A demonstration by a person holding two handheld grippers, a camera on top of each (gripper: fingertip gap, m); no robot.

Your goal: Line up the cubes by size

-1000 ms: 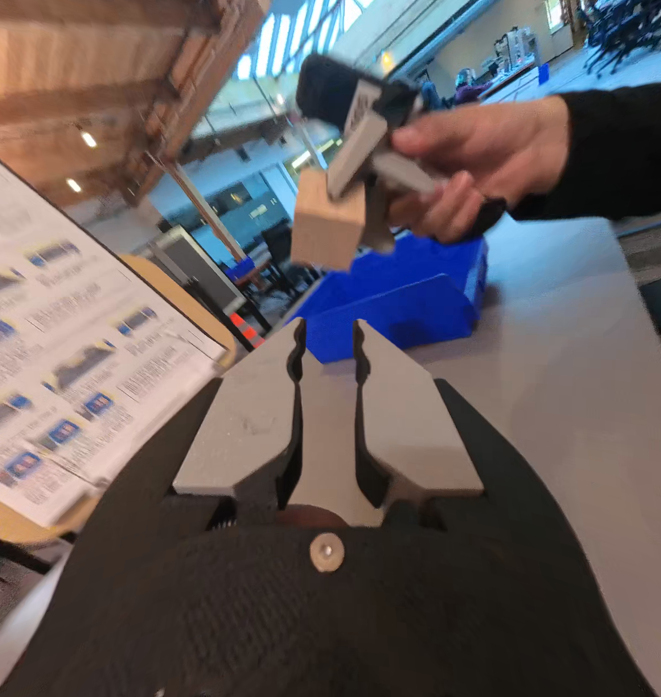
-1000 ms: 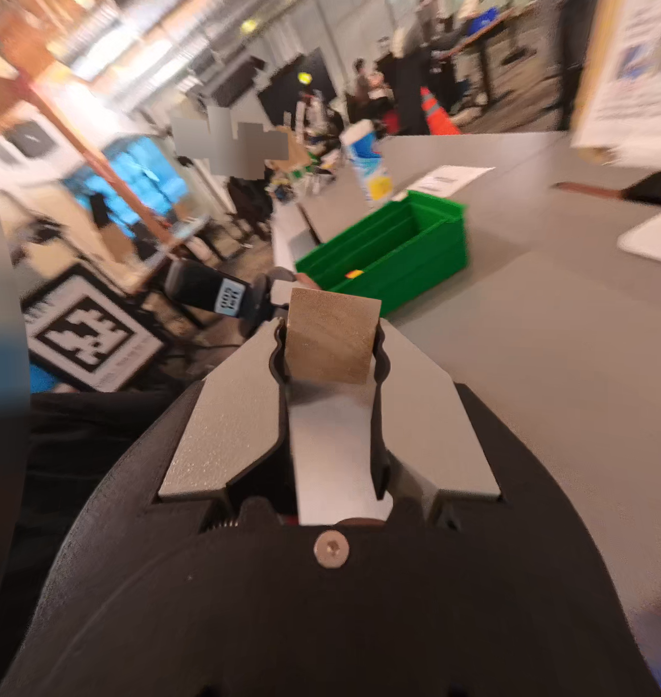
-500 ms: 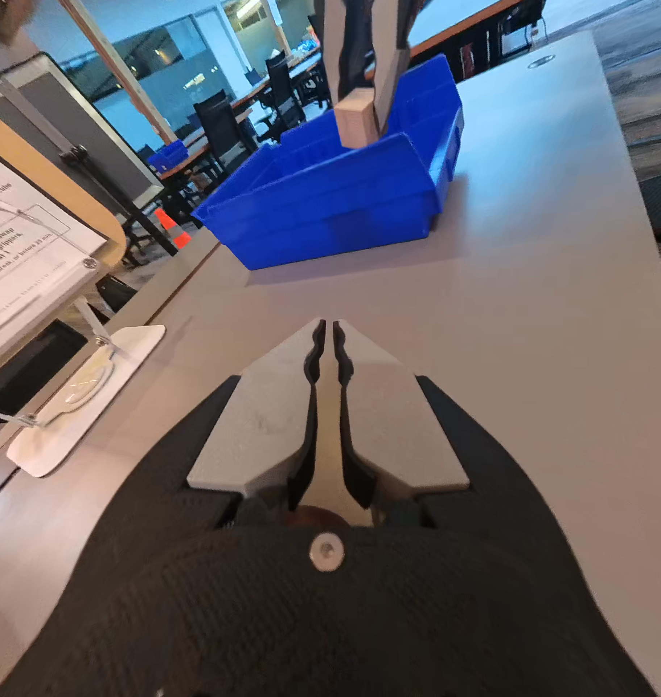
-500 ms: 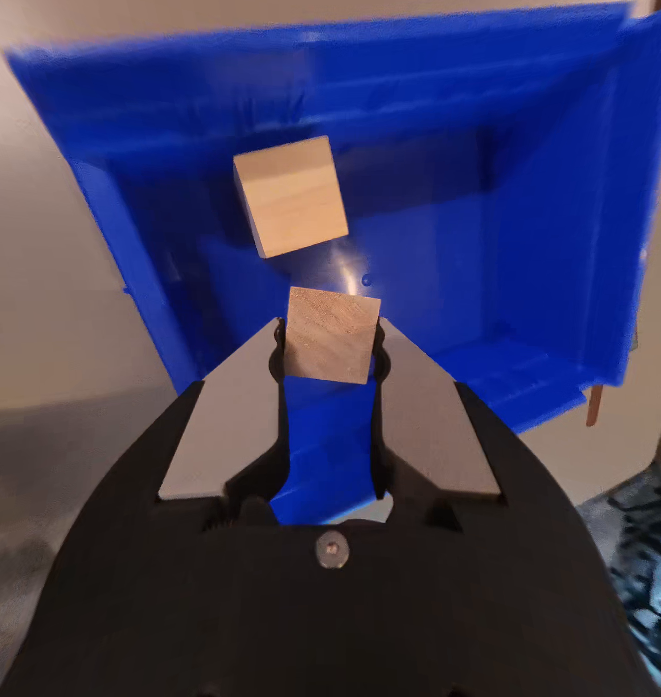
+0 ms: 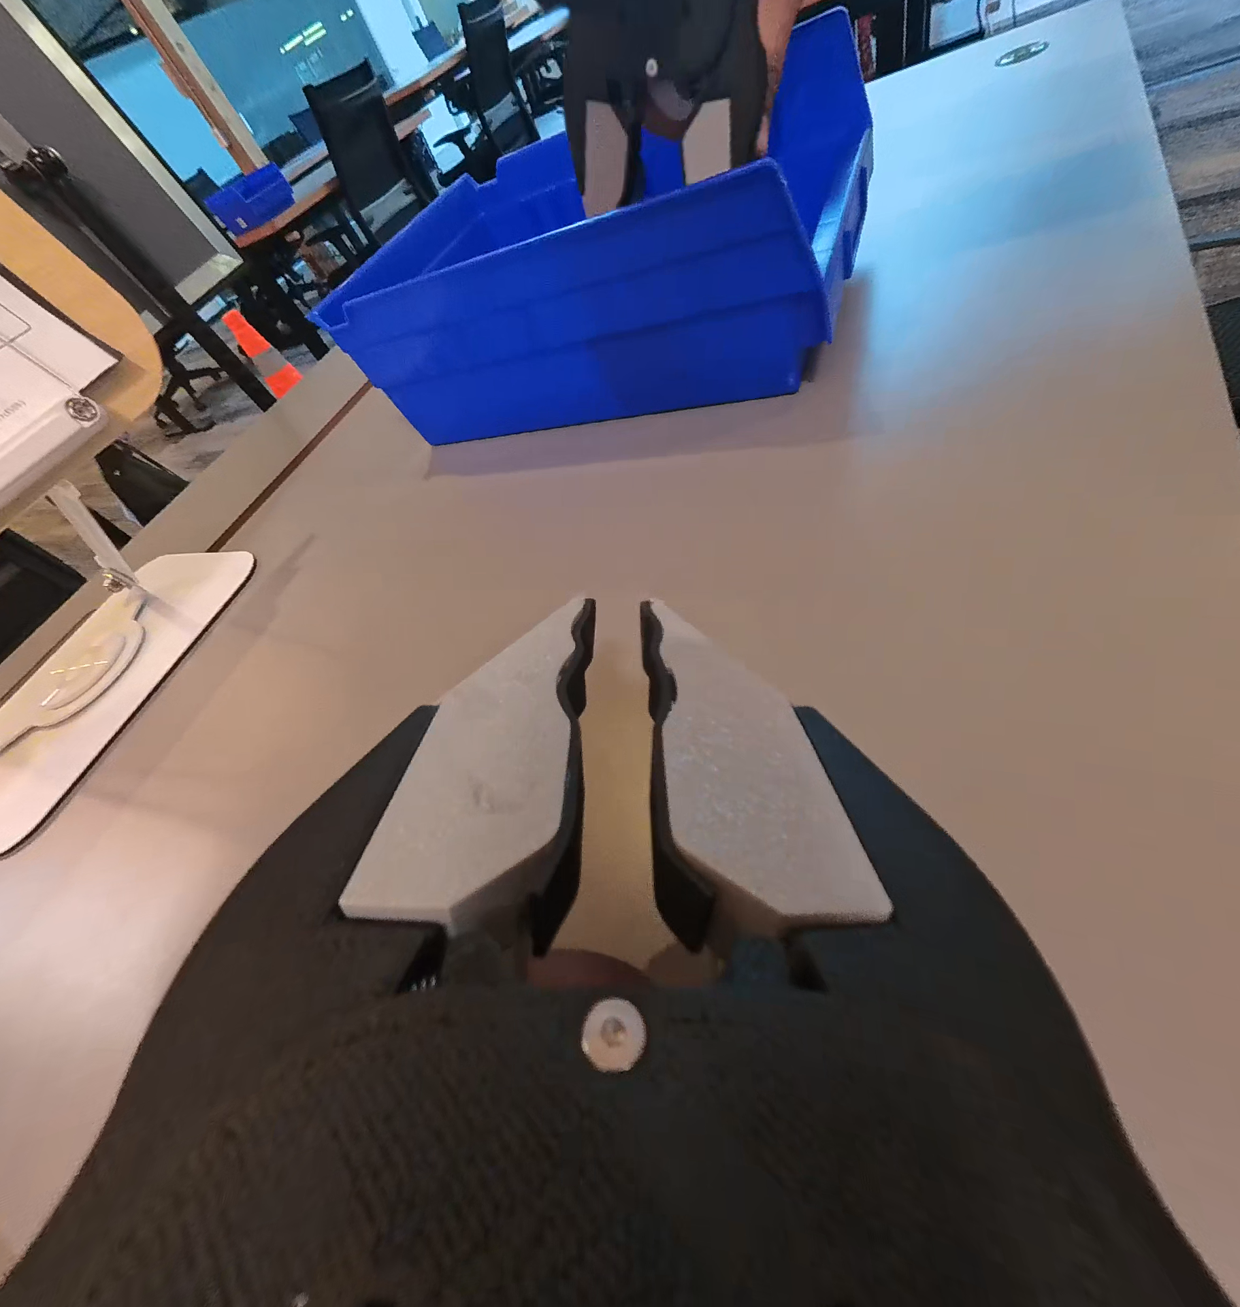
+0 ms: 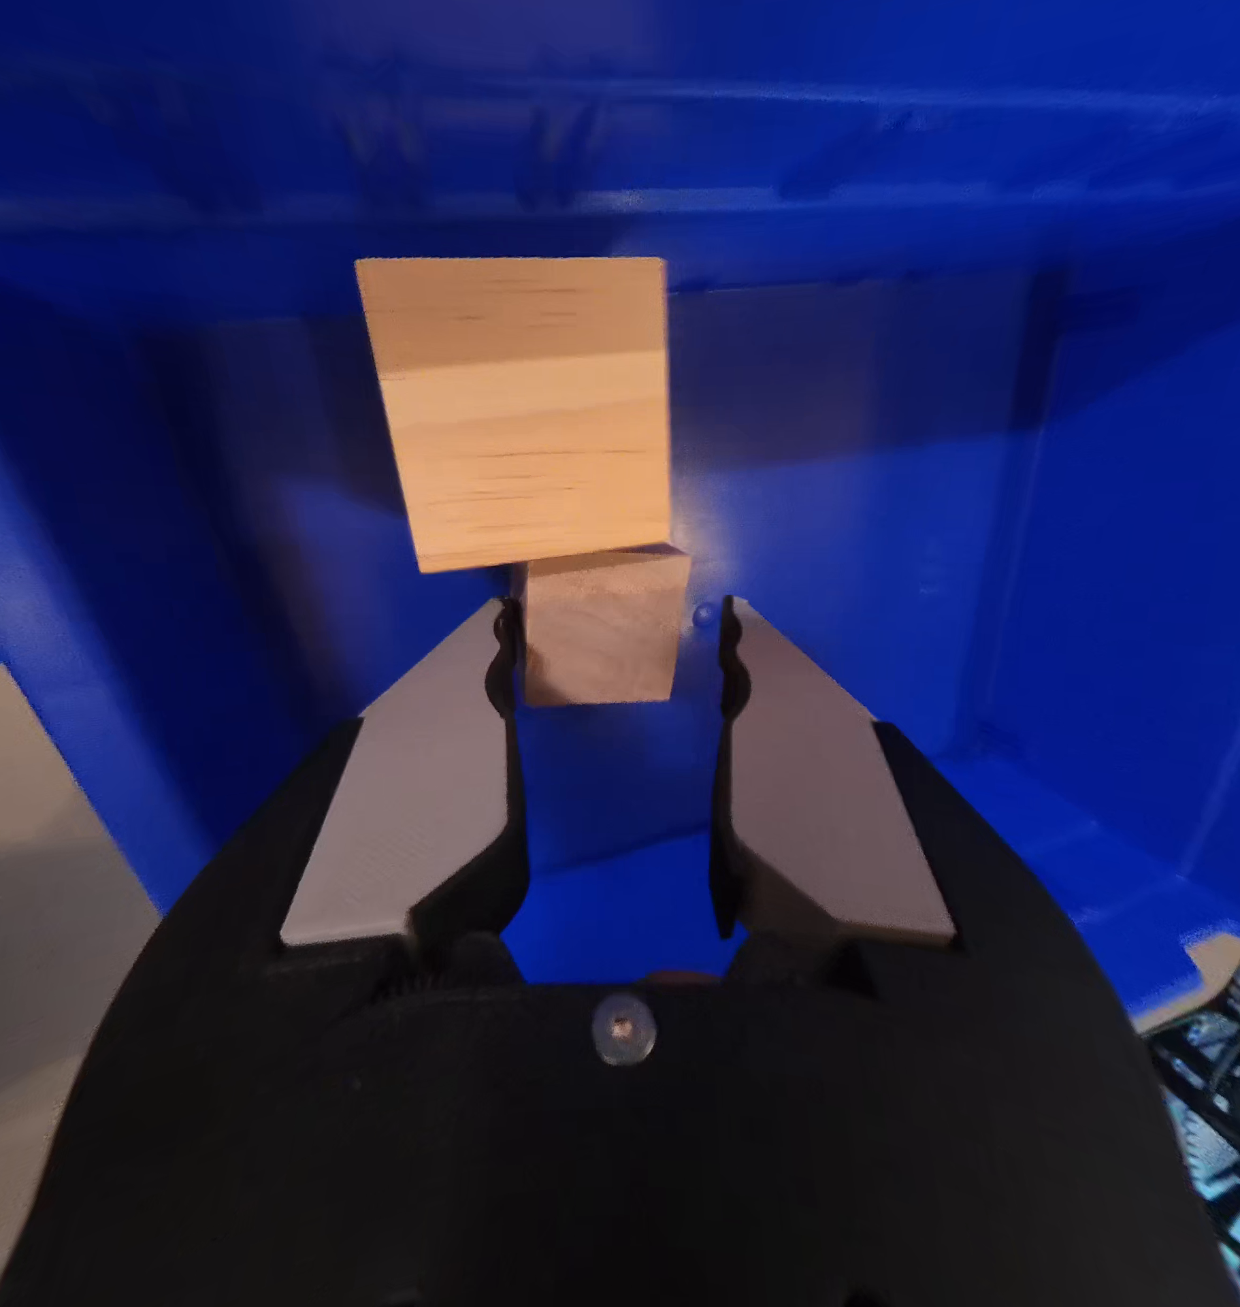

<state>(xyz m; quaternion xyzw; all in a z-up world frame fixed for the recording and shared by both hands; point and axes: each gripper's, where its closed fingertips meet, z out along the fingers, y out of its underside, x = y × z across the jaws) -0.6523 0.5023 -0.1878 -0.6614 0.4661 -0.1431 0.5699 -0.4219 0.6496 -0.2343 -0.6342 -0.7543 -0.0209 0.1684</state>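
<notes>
Bin (image 5: 603,339): solid blue. Larger cube (image 6: 525,410): pale wood with grain streaks. Smaller cube (image 6: 603,636): darker brown wood. Counter (image 5: 956,566): plain grey.

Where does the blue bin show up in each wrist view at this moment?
Left wrist view: blue bin stands upper centre on the grey table, beyond the left gripper.
Right wrist view: its interior fills most of the frame.
Shared landmark: right gripper, reaching into the bin.

Tips of right claw (image 5: 656,166) hidden behind blue bin (image 5: 603,332) wall. Cubes not seen there. Small cube (image 6: 603,629) partly covered by big cube (image 6: 525,410).
</notes>
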